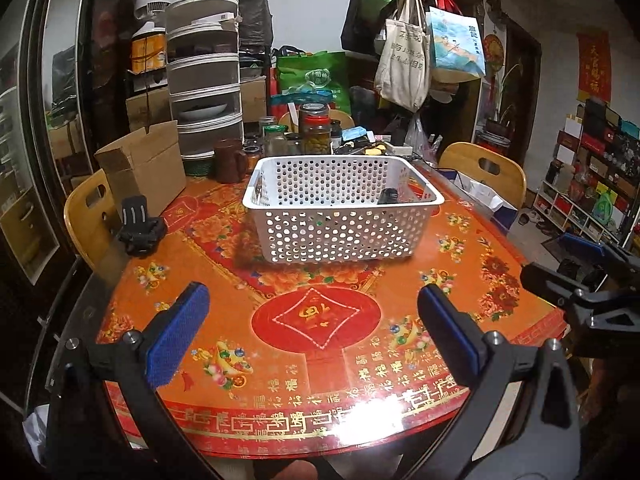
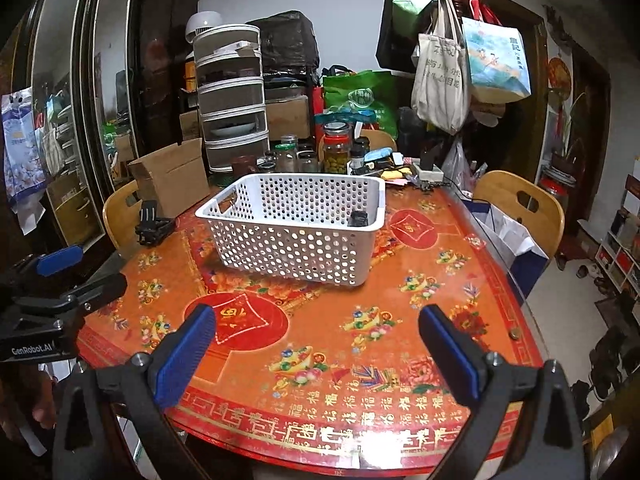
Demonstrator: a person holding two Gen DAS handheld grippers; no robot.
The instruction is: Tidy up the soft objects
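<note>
On red table (image 1: 224, 280), at 12 o'clock from both tongs: white basket (image 1: 340, 232) with holes. Small dark thing (image 1: 389, 196) inside, at right wall; too dim to tell what. Left tongs (image 1: 312, 328) wide open, holding nothing. Right tongs (image 2: 316, 344) wide open, holding nothing. Cardboard box (image 1: 148, 164) and black clip thing (image 1: 140, 228) at 10 o'clock. Jars (image 1: 316, 128) crowd behind basket. Bags (image 1: 404, 64) hang past them. Table's near edge cut off.
</note>
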